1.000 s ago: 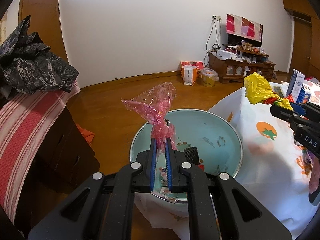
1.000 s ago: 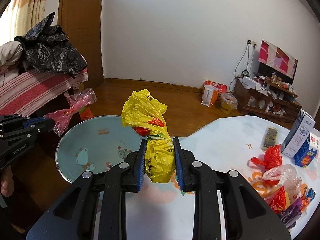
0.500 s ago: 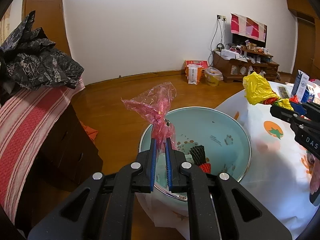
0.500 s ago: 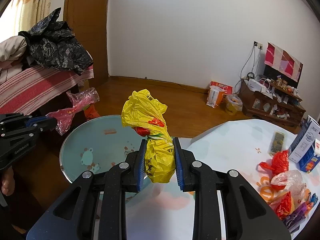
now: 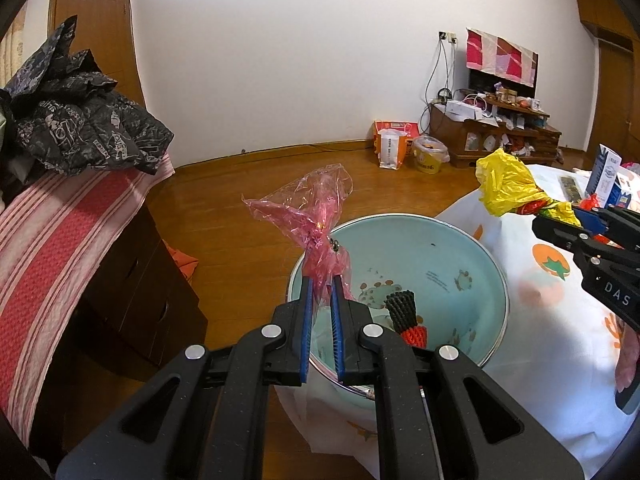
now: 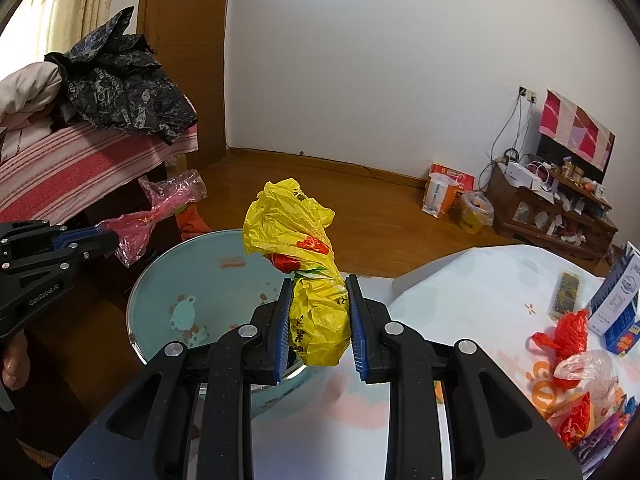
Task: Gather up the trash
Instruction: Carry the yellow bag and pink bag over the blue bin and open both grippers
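My left gripper [image 5: 321, 284] is shut on a crumpled pink plastic bag [image 5: 312, 216], held above the near-left rim of a pale blue basin [image 5: 480, 256]. A black and red mesh piece [image 5: 404, 312] lies inside the basin. My right gripper [image 6: 319, 288] is shut on a bunched yellow plastic bag [image 6: 296, 236], held over the basin's [image 6: 160, 280] right edge where it meets the white tablecloth [image 6: 472, 292]. In the right wrist view the left gripper [image 6: 108, 238] comes in from the left with the pink bag [image 6: 148, 216]. In the left wrist view the right gripper [image 5: 576, 216] carries the yellow bag [image 5: 504, 184].
More wrappers lie on the table at right: a red bag [image 6: 568, 332], a clear bag [image 6: 588, 368], and a blue and white carton [image 6: 620, 300]. A striped bed [image 5: 60, 240] with a black jacket [image 5: 80, 120] stands left. A low cabinet [image 5: 496, 136] stands by the far wall.
Both views have drifted slightly, so the basin sits a little further right in the left wrist view. Both bags stay clamped in the same way.
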